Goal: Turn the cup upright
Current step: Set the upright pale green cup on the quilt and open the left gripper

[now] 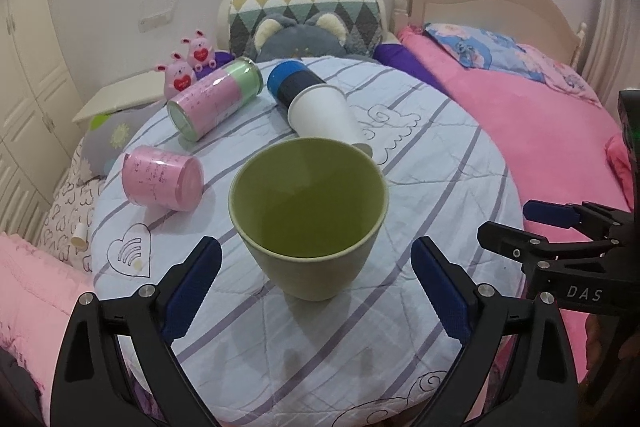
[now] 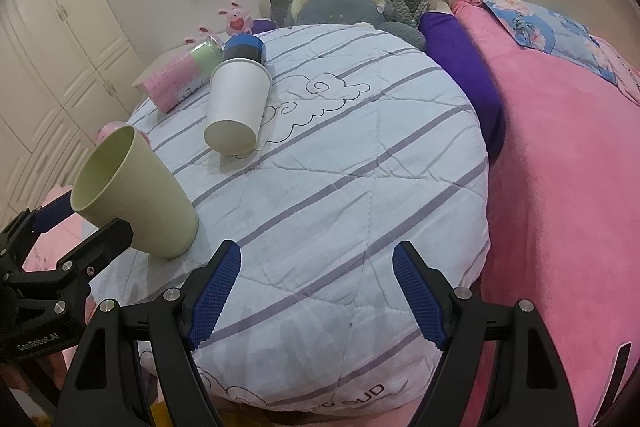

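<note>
Green cup (image 1: pixel 310 215) upright on surface (image 1: pixel 420 163) between spread left gripper (image 1: pixel 316 291) fingers, untouched; right gripper (image 2: pixel 316 295) fingers also apart, empty; back straight off without nudging rim, then go for white cup (image 1: pixel 326 119) lying far.

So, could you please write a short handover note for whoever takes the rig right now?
Left gripper: open, empty, fingers either side of the green cup without touching.
Right gripper: open, empty, over bare quilt.
Done: green cup stands upright, mouth up.
Left: white cup, blue-and-black cup, pink-and-green cup and pink cup lie on their sides.
</note>
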The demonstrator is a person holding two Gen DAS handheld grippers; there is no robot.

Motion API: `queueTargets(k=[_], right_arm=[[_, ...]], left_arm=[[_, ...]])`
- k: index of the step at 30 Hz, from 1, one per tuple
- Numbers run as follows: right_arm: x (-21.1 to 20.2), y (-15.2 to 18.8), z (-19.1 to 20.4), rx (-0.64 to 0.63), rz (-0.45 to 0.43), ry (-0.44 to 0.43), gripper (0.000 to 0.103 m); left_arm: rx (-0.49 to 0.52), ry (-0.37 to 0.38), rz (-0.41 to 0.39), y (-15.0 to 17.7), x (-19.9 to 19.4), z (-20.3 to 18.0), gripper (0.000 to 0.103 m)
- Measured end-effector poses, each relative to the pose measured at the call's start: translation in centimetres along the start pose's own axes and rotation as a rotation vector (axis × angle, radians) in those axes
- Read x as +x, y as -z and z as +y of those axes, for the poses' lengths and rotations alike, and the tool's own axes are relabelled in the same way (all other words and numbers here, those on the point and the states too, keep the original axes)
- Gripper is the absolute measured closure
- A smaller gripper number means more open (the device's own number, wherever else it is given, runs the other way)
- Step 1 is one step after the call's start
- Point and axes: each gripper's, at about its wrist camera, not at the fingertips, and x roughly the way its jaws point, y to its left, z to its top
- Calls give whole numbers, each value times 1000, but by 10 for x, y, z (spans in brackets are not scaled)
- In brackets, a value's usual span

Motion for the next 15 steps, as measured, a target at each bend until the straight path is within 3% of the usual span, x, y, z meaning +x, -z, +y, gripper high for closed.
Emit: queueTargets(k=[15], right_arm=[[-27, 17, 28, -31, -122, -9, 23]], left_arm=[[-17, -25, -138, 14, -34, 12, 6]])
